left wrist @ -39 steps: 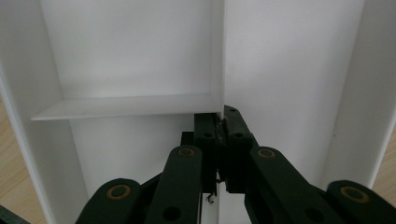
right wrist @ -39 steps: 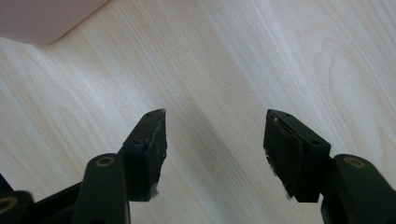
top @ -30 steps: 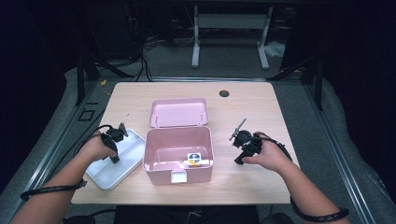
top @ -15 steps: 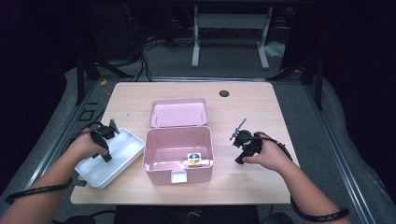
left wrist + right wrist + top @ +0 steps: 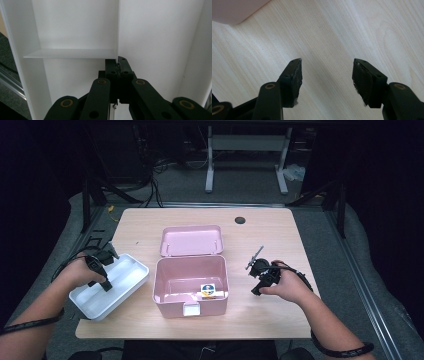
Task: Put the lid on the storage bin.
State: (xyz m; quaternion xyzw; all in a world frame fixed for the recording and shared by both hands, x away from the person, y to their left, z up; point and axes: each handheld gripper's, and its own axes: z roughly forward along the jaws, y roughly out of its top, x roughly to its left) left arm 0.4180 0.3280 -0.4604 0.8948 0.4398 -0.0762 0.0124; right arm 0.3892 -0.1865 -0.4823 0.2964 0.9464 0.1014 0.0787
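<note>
1. Two claws work at a pale wooden bench (image 5: 150, 222): the left claw (image 5: 102, 282) sits at the lower left of the high view, and the right claw (image 5: 256, 274) at the lower right.
2. The left claw is pinched tight on the thin upright divider (image 5: 117, 30) of a white tray (image 5: 127, 287); in the left gripper view the jaws meet on the divider's lower edge at the centre of the frame.
3. The white tray lies tilted at the left edge of the bench, with its lower left corner past the bench edge, and a cross wall (image 5: 70, 53) splits its left part into compartments.
4. Just right of the tray stands an open pink box (image 5: 165, 302), close to it but, as far as the high view shows, not touching.
5. The box's pink lid (image 5: 192, 240) lies flat just behind the box, toward the upper middle of the frame.
6. Inside the box, near its front wall, a small card with a round dark mark (image 5: 209, 290) rests on the bottom.
7. The right claw (image 5: 327, 75) stands wide with nothing between its jaws, over bare wood well right of the box; a pink corner (image 5: 234, 10) shows at the upper left of the right gripper view.
8. A dark round hole (image 5: 240, 220) sits near the far edge of the bench, at the upper right.
9. Cables and a white metal frame (image 5: 247, 142) stand on the grey floor beyond the bench.
</note>
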